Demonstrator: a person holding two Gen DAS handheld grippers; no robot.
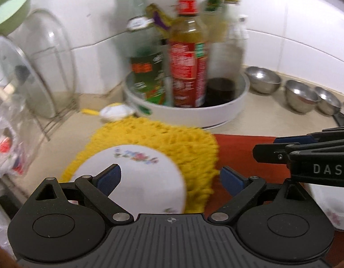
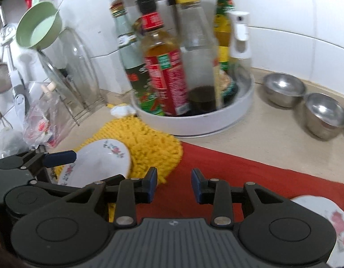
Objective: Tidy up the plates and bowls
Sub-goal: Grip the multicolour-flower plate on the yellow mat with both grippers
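Observation:
A white floral plate lies on a yellow knitted mat; it also shows in the right wrist view. My left gripper is open and hovers over the plate, its left finger above the plate, nothing held. My right gripper is open and empty above the red cloth. A second white floral dish sits at the right, also seen in the left wrist view. The right gripper's side shows in the left wrist view.
A white turntable rack holds several sauce bottles. Three steel bowls stand along the back wall at right. A wire rack with glass lids is at left, with a green ladle hanging above and a plastic bag.

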